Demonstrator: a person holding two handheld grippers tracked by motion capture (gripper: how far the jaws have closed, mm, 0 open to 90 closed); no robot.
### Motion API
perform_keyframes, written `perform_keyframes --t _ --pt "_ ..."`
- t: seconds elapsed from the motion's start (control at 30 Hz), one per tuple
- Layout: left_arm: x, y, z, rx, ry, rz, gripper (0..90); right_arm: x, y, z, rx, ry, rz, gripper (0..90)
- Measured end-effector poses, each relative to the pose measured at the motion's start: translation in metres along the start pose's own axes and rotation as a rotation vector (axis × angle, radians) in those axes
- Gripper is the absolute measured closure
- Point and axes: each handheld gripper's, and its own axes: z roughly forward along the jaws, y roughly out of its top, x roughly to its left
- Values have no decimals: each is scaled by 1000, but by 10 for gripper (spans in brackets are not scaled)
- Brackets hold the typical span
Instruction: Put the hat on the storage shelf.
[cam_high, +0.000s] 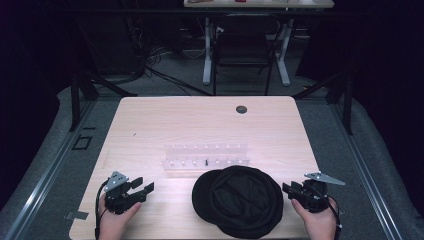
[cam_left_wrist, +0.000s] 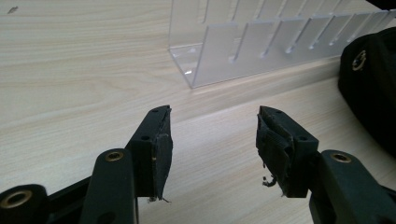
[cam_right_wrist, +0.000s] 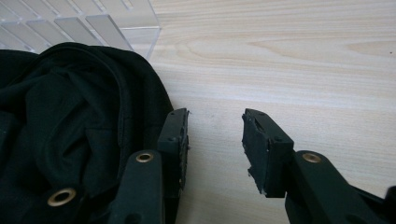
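Nearest the lens we find the left claw, its two black jaws spread wide with bare desk between them; the worn pads press on nothing. We record it as released and empty. Ahead of it stands a clear acrylic rack with slotted dividers, well clear of the jaw tips, and the edge of a black cap with a brass eyelet enters at the right of that view.

The right claw is likewise spread wide and grasps nothing. Its left jaw lies just beside the cap's rim; whether it touches the cloth we cannot tell. Its other jaw stands over bare wood.

From the high view we note the left claw near the front left corner of the desk, held in the person's left hand, apart from the cap. The right claw sits just beside the cap's right edge, held in the right hand. The black cap lies at the front centre of the desk between the two claws, its far edge against the rack.
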Motion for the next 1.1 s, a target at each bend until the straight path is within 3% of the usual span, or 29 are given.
perform_keyframes --t 0.17,0.47,0.63,0.77,1.1 --pt "-2 1 0 2 5 26 493 2 1 -3 12 29 11 668" --pt "-4 0 1 -3 6 15 507 3 11 -12 31 55 56 668" --pt "-3 0 0 -6 11 5 503 7 14 -17 86 60 53 686" --pt "-2 -1 0 0 9 -1 486 8 13 -18 137 76 77 683" --pt "-5 -2 3 15 1 11 507 9 8 -18 184 103 93 668"
